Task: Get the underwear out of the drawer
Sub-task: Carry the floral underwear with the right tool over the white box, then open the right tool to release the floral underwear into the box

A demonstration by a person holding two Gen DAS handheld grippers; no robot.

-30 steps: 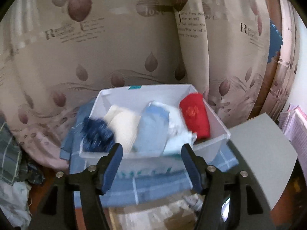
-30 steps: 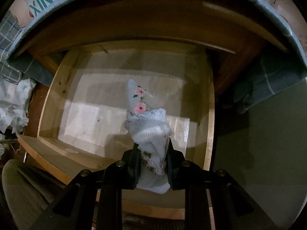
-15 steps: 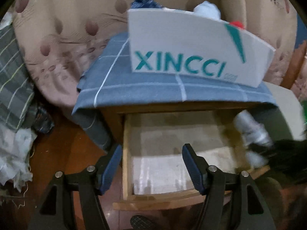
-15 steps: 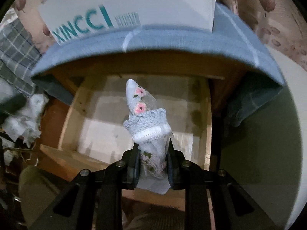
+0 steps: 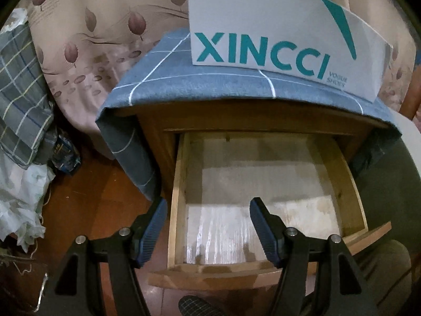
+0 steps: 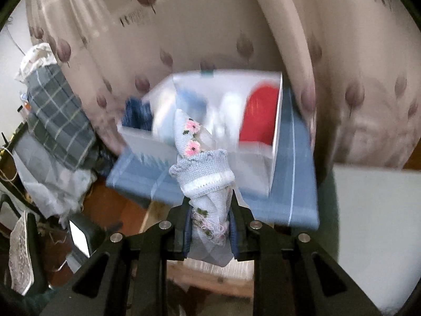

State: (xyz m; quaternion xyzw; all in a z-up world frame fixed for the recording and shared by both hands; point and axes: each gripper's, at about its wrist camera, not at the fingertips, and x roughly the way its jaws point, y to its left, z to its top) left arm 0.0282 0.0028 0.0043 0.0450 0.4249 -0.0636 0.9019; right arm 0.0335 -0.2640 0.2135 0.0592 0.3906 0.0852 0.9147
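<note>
Lifting clear of the drawer (image 5: 265, 200), the right gripper (image 6: 210, 226) is carrying the underwear (image 6: 202, 173), a pale blue knitted bundle with pink flowers, clamped between its closed jaws at lower centre of the right wrist view. A second ago that view was looking down into the wooden drawer with the bundle hanging over its floor; now the background is blurring past and showing the white box (image 6: 226, 121) of folded clothes on the blue checked cloth (image 6: 294, 200), in mid-frame above the bundle. Only a sliver of wood is showing below the gripper.

The left gripper (image 5: 208, 226) is standing open and empty at the bottom of the left wrist view. A second ago it was facing into the box from above; now it is looking down at the pulled-out drawer, which is filling the lower centre of the frame with nothing in it.

Judgement: the removal itself is looking essentially done, since the drawer is showing bare and the bundle is out; what is remaining is probably setting it down, perhaps in the box.
</note>
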